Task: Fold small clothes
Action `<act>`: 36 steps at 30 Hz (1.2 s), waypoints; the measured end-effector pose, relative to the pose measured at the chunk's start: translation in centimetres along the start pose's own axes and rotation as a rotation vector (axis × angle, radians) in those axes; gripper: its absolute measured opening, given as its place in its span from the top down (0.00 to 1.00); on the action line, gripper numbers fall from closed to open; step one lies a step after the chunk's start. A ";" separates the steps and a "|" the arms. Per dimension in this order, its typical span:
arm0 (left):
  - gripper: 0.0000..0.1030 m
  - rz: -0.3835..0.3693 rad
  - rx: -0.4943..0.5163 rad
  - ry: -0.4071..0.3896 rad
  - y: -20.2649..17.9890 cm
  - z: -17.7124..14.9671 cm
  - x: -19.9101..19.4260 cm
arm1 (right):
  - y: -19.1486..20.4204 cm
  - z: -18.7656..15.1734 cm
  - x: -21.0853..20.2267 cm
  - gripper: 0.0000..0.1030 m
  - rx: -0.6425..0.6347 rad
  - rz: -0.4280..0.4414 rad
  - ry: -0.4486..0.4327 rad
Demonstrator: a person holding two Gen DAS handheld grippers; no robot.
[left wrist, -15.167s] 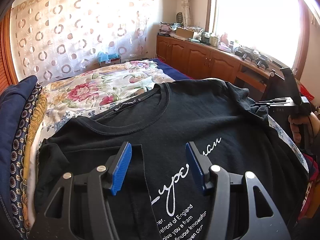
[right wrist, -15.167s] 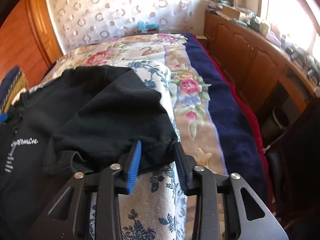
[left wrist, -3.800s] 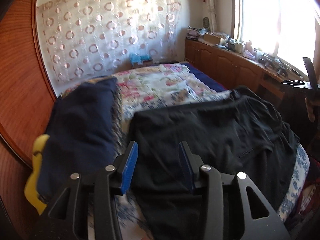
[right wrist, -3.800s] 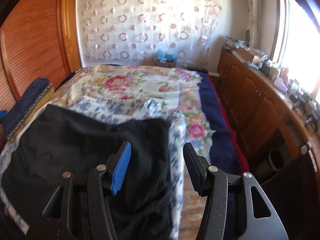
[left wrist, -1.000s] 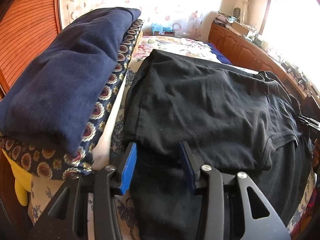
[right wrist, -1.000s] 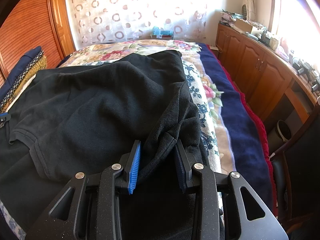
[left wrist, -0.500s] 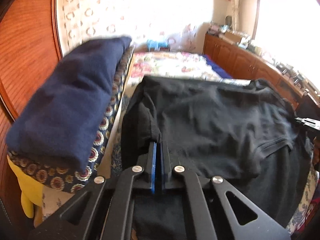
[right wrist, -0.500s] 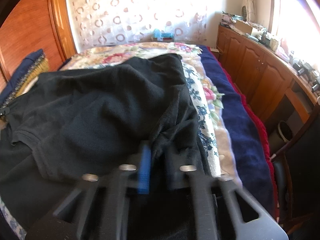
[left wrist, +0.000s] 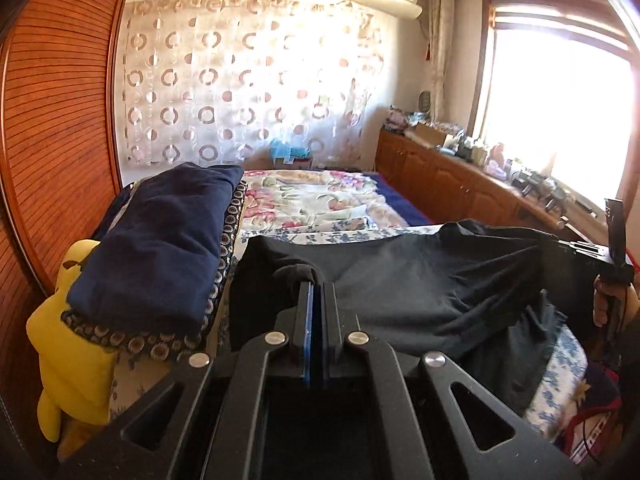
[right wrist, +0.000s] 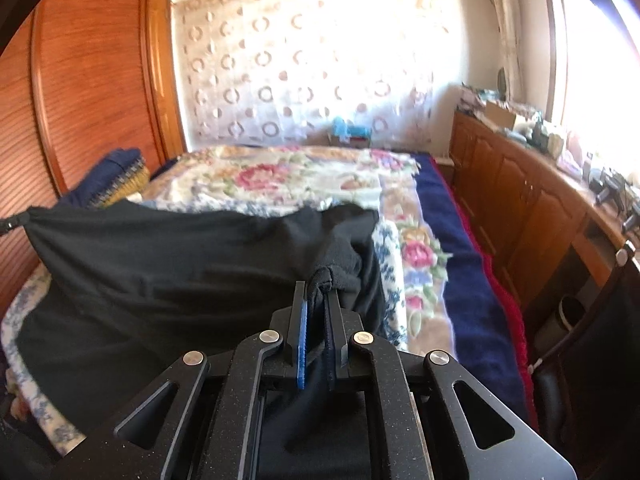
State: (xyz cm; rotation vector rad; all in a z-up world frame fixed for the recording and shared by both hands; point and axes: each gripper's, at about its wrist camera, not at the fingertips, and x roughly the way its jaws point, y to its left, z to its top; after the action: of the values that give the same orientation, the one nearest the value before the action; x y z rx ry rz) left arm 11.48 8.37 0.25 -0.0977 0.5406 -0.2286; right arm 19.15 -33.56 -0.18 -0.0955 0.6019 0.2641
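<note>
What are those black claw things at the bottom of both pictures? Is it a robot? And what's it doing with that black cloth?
It is no robot. A person holds one grabbing tool in each hand, and each tool has a small camera looking along its two fingers. One picture comes from the left gripper, the other from the right gripper. Both are pinched shut on a black T-shirt, one at each side, holding part of it up above the bed with its flowery cover. Beside the shirt lies a pile of folded dark blue cloth. At the right edge of the left picture you can see the person's hand holding the other tool.

Blown-out window (left wrist: 560, 92) glare, fisheye warp
</note>
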 end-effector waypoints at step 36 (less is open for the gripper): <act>0.65 0.093 -0.049 0.261 1.8 -13.2 -0.8 | -5.6 -12.8 -1.5 0.57 0.150 -0.025 0.203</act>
State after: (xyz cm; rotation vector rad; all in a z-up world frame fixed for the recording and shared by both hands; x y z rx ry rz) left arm 4.27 9.85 -10.86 -0.0901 0.8092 -0.1381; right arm 12.56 -41.41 -9.76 0.0155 0.8200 0.1853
